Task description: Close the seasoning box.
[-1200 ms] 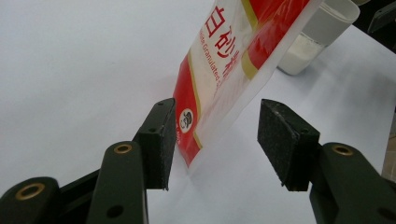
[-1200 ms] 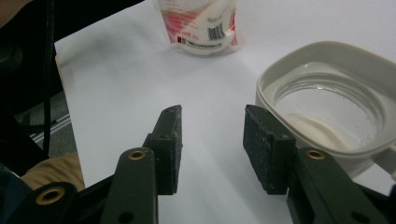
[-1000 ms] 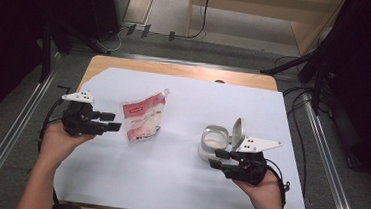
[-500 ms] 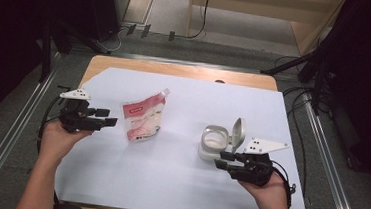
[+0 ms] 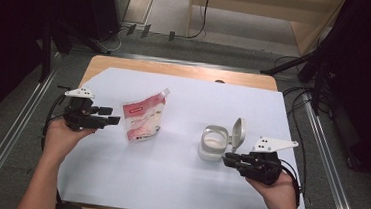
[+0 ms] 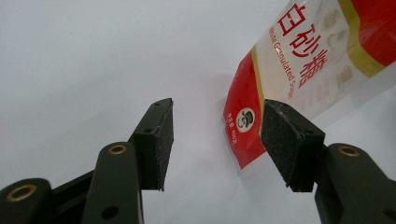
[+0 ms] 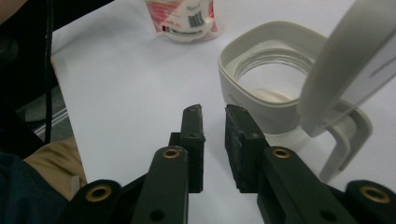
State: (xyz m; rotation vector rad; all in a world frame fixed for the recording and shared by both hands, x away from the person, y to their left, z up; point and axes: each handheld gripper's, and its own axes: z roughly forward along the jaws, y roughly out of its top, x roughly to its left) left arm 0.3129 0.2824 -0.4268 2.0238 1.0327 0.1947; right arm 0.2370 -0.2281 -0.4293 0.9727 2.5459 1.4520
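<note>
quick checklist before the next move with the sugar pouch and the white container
1. Container lid open: ok. The white container has its flip lid standing up.
2. Sugar pouch reachable: ok. It lies flat on the white sheet, just ahead of the left gripper.
3. Left gripper ready to grasp: ok. Jaws open, nothing between the pads, pouch corner just beyond them.
4. Right gripper free: ok. Its jaws have just been closing, a narrow gap is left and nothing is between them.
5. Right gripper clear of the container: ok. It sits beside it, not touching.
6. Pouch sealed: cannot tell.
</note>
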